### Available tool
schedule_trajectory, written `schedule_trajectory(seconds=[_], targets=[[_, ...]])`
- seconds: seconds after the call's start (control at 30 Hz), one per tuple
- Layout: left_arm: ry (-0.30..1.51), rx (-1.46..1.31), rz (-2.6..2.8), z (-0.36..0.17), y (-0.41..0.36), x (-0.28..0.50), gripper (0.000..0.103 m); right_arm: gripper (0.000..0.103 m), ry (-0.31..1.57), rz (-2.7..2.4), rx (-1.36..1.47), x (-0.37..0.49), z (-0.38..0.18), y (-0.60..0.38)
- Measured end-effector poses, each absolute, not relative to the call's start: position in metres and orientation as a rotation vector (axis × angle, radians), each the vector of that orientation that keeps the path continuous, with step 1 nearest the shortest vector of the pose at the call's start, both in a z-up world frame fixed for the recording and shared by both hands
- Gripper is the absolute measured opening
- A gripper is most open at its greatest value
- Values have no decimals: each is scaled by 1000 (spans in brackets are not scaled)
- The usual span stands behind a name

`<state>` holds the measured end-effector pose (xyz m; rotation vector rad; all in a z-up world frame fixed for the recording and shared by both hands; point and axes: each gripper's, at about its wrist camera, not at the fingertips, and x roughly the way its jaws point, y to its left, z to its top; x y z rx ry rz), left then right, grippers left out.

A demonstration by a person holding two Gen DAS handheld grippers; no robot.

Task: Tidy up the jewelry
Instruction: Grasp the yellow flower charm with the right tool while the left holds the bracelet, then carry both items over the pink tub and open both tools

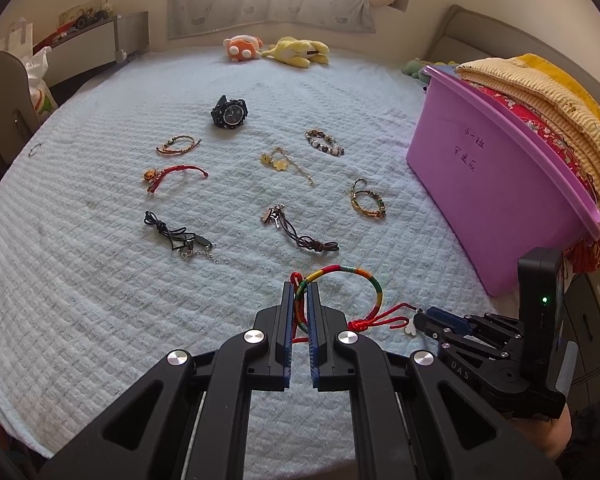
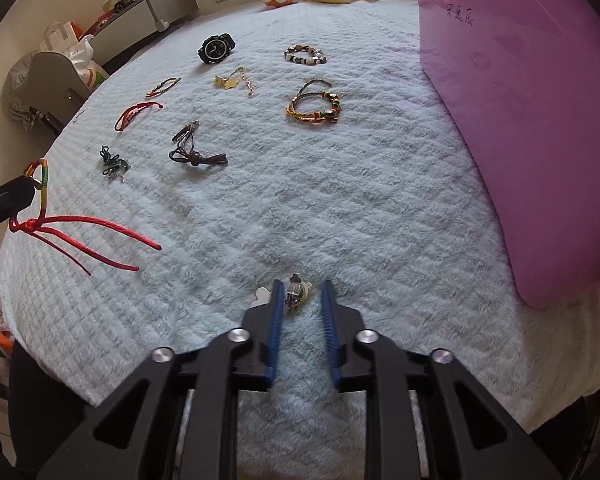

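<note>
A pale blue quilted bed [image 1: 80,280] carried a spread of jewelry: a black watch [image 1: 229,113] toward the far edge, and beaded, corded and chained bracelets laid in loose rows across the middle. A purple plastic tub [image 1: 500,200] stood at the bed's right edge. The left tool [image 1: 301,294] was clamped on a rainbow-striped woven bracelet [image 1: 356,276], which hung from its closed tips near the bed's near edge with red tie cords [image 2: 100,236] trailing loose. The right tool [image 2: 300,296] pointed down at the near edge, close to the tub; its blue pads stood visibly apart, with a small clear bead charm [image 2: 294,294] with white petal shapes lying on the blanket between them, not pinched. The risk here was a missed grasp: the charm was tiny and sat in soft pile, so closing pads could push it deeper into the fabric or catch blanket fibres instead. The dangling red cords could also snag on the right tool or drag across nearby pieces if the left hand swung toward the tub.
</note>
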<state>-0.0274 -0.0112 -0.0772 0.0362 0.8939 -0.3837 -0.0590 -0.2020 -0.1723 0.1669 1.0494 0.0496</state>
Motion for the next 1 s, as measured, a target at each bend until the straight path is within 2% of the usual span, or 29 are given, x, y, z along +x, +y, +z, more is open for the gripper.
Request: schedule_trajectory(seconds=[0.27, 0.53, 0.77, 1.0], targets=[[887, 35, -388, -75, -12, -29, 7, 7, 1010, 65, 183, -66, -156, -203], [870, 27, -400, -57, -19, -26, 7, 7, 903, 99, 198, -77, -96, -205], [815, 23, -450, -14, -47, -18, 7, 7, 783, 104, 235, -80, -27, -227], [735, 37, -575, 38, -114, -4, 7, 7, 664, 30, 279, -81, 30, -288]])
